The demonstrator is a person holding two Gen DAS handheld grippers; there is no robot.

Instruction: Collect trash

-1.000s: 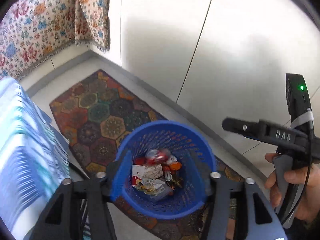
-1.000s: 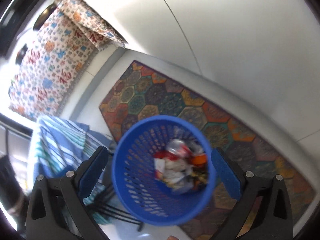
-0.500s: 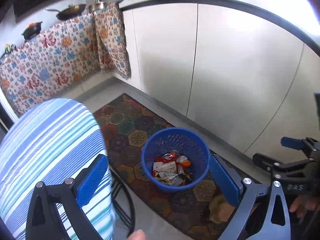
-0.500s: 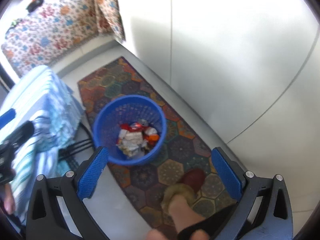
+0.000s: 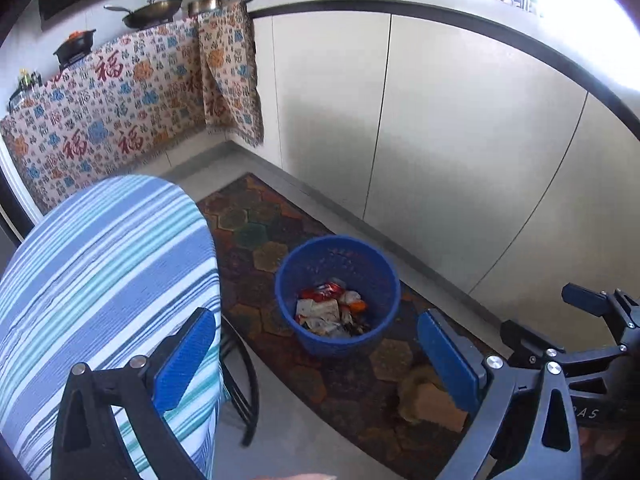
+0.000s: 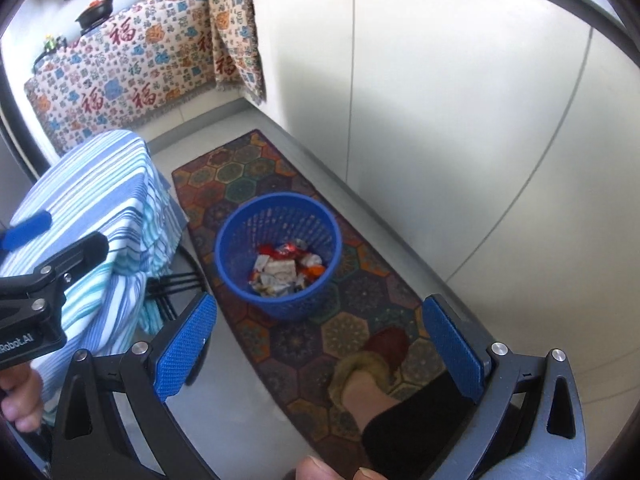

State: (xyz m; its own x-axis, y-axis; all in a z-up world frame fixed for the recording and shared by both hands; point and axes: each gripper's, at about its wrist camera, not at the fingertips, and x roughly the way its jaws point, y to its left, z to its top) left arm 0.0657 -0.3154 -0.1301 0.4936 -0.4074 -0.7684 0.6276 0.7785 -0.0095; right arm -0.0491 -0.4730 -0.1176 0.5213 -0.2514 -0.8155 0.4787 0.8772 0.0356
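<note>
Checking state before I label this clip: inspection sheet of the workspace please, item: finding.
Surface: patterned rug on grey floor; striped cloth table beside it.
Job's things: blue basket upright on the rug, holding trash, wrappers and what looks like a red can.
Clutter: no loose trash seen on the floor.
Grippers: left gripper open, nothing between the jaws; right gripper open, nothing between the jaws. Both are above the basket, clear of it.
Cables: nothing seen.
Surroundings: white cabinets, patterned curtain, pans on the counter, a slippered foot on the rug.
</note>
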